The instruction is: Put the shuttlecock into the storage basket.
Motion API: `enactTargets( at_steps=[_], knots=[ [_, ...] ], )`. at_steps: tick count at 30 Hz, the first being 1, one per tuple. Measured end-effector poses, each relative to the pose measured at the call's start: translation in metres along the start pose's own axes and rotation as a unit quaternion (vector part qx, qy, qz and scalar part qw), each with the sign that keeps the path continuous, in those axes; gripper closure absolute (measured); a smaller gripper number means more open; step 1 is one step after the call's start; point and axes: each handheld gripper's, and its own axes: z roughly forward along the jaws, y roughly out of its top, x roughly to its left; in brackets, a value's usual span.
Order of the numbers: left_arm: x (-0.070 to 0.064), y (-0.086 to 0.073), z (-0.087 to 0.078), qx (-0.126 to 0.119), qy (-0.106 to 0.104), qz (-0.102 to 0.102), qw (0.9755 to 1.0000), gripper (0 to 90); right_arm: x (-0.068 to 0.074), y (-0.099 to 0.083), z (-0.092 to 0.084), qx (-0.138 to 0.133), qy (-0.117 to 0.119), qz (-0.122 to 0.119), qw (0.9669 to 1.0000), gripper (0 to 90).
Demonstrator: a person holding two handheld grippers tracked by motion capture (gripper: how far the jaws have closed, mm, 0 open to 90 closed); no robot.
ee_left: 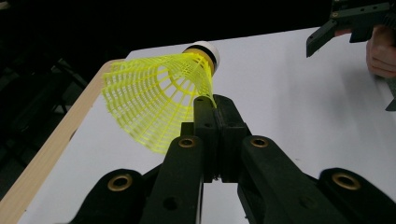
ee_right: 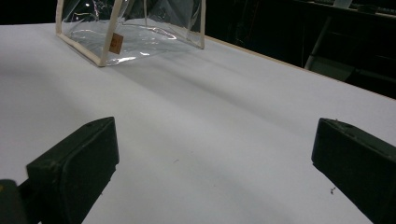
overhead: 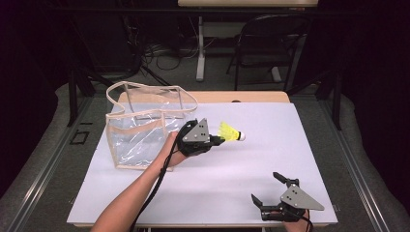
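The left tongs (overhead: 218, 140) sit near the middle of the high view, just right of a clear bag (overhead: 145, 126) with pale trim that stands open on the white tabletop (overhead: 212, 179). Their jaws are pressed together on the edge of a yellow shuttlecock (overhead: 231, 132), pinching the mesh skirt. In the left gripper view the shuttlecock (ee_left: 159, 95) fills the centre-left of the frame, its skirt flaring toward the lower left and its white cork tip pointing to the upper right, with the jaws clamped on the rim of the skirt at centre. In the high view it appears held a little off the tabletop, tip pointing right.

The right tongs (overhead: 265, 187) lie at the lower right of the high view, jaws spread wide with nothing between them. In the right gripper view the two jaws stand far apart at the bottom corners, bare tabletop (ee_right: 210, 140) between, and the bag (ee_right: 135, 32) is at the upper left.
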Motion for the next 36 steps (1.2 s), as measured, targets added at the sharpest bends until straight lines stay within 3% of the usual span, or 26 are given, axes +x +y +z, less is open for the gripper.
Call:
enactTargets(
  at_steps=[36],
  knots=[
    [0.023,0.011,-0.023,-0.015,0.043,-0.004,0.9989,89.5,-0.001,0.000,-0.001,0.001,-0.003,-0.001,1.0000,0.1]
  ],
)
